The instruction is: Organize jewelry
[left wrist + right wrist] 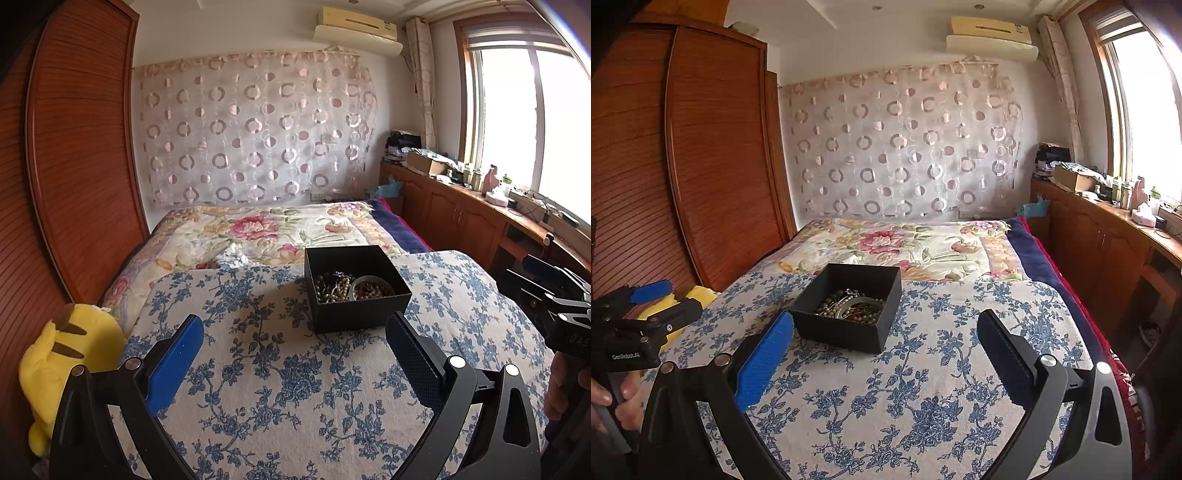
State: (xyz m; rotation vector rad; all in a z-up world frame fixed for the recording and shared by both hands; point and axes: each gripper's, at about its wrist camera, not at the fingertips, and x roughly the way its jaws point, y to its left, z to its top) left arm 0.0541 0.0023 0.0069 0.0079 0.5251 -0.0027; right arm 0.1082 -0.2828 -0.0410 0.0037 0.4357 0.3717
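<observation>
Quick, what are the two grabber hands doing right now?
Left gripper: open, holding nothing.
Right gripper: open, holding nothing.

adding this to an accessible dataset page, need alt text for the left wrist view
An open black box holding tangled bead jewelry sits on a blue-floral cloth over a bed, just beyond the open, empty left gripper. A yellow plush toy lies at left, and the right gripper shows at the right edge.

Open black box upright on blue-floral cloth, beaded jewelry heaped inside
</observation>
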